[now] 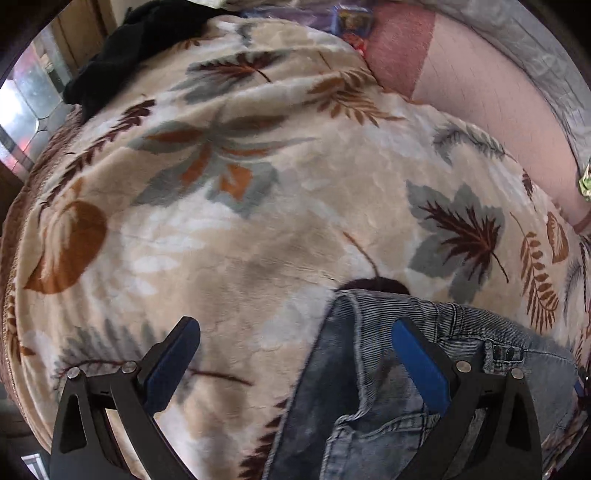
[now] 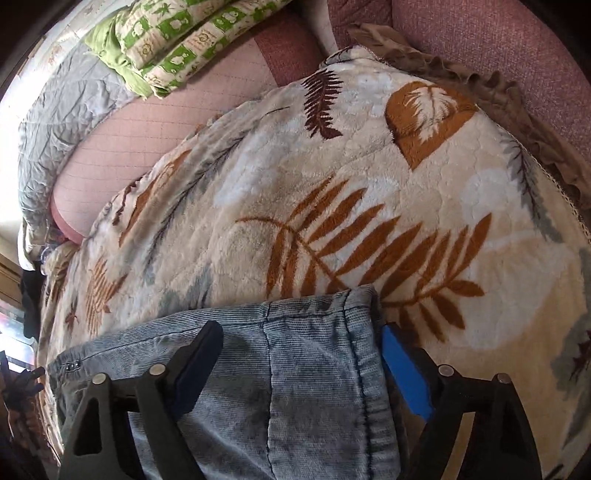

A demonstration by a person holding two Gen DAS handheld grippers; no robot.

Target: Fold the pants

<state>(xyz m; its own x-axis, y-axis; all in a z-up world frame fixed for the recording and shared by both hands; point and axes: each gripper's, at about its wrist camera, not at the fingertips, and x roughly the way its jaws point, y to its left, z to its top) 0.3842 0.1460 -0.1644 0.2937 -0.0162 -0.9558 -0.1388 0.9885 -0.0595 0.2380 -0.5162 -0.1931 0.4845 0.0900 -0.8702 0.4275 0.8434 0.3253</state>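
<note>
Faded blue-grey denim pants (image 1: 369, 387) lay flat on cream plush leaf-print blanket (image 1: 258, 221); left gripper (image 1: 295, 360) fingers wide, hovering over pants' edge; right gripper (image 2: 301, 363) fingers wide, straddling pants, not gripping.

You have no readable text, label, brand, number or sign in either wrist view. The colourful packet (image 1: 351, 20) at the far edge of the leaf-patterned blanket (image 1: 258, 206) carries print, but you cannot make out any letters. The green patterned quilt (image 2: 173, 40) shows only small figures, no words.
</note>
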